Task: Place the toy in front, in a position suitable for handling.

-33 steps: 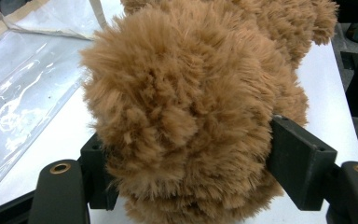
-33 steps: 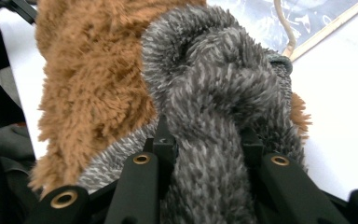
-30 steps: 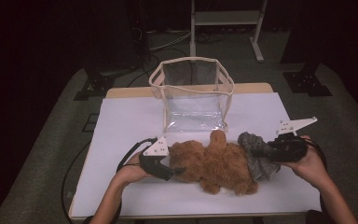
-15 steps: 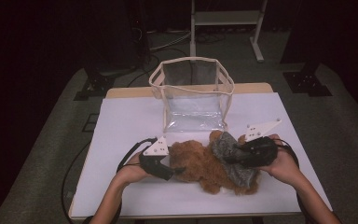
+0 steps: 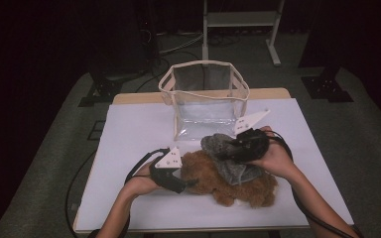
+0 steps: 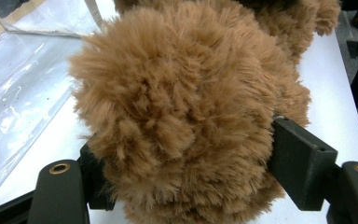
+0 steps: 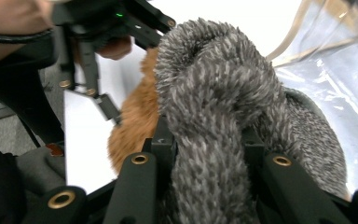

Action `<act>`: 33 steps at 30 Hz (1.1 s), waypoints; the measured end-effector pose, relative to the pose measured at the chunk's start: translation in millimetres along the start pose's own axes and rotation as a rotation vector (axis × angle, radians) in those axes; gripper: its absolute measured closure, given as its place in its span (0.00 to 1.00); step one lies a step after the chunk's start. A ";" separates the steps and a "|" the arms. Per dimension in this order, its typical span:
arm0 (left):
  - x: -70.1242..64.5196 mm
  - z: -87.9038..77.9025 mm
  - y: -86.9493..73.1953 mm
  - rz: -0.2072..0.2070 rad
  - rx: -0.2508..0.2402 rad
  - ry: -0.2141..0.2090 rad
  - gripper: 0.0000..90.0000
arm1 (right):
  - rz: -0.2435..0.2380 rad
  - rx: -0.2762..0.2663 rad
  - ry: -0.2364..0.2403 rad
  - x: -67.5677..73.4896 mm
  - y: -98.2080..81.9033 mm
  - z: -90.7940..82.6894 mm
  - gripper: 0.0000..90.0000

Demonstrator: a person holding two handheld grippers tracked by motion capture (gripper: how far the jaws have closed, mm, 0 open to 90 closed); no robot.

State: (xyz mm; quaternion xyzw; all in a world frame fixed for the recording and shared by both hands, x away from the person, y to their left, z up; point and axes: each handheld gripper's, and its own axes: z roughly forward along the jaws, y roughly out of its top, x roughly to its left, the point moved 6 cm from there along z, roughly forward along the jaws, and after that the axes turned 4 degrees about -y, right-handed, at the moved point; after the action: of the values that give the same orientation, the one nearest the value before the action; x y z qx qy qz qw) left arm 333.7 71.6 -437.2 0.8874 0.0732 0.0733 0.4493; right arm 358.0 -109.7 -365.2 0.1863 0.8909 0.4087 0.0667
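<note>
A brown plush toy [image 5: 228, 183] lies on the white table [image 5: 129, 129], in front of a clear plastic bag [image 5: 206, 99]. My left gripper [image 5: 191, 182] is shut on the toy's left end; in the left gripper view the fur [image 6: 182, 112] bulges between both jaws. My right gripper [image 5: 223, 148] is shut on a grey knitted cloth [image 5: 230, 161] and holds it over the toy's middle. In the right gripper view the grey cloth [image 7: 214, 116] is pinched between the jaws, with the brown toy [image 7: 133, 121] and the left gripper [image 7: 112, 109] beyond it.
The clear bag stands open-topped at the table's middle back; its plastic shows at the left [image 6: 18, 93] of the left gripper view and at the right [image 7: 335, 74] of the right gripper view. A metal stand [image 5: 238, 20] is on the floor behind the table.
My right gripper has carried the grey cloth leftward and a little up, from the toy's right end to over its middle. The left gripper has stayed put on the toy.
</note>
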 end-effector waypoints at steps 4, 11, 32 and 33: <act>-0.8 0.4 -1.1 0.007 -0.001 0.001 0.30 | 0.031 0.064 -0.005 -11.6 -7.6 17.3 0.73; -2.2 -0.8 -2.2 0.011 0.014 -0.015 0.24 | 0.085 0.116 0.058 -10.0 -26.6 14.3 0.74; -19.5 -1.9 2.9 0.099 0.050 -0.048 0.33 | 0.048 0.024 -0.014 -1.4 -27.2 -26.0 0.77; -19.3 -1.8 2.8 0.097 0.045 -0.048 0.33 | 0.066 0.015 -0.018 -6.6 -31.5 -30.4 0.77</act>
State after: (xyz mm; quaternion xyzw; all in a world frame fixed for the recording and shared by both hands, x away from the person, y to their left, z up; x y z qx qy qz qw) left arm 314.6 67.6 -435.1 0.9012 0.0207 0.0720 0.4268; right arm 347.1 -152.4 -369.2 0.2198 0.8867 0.4024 0.0598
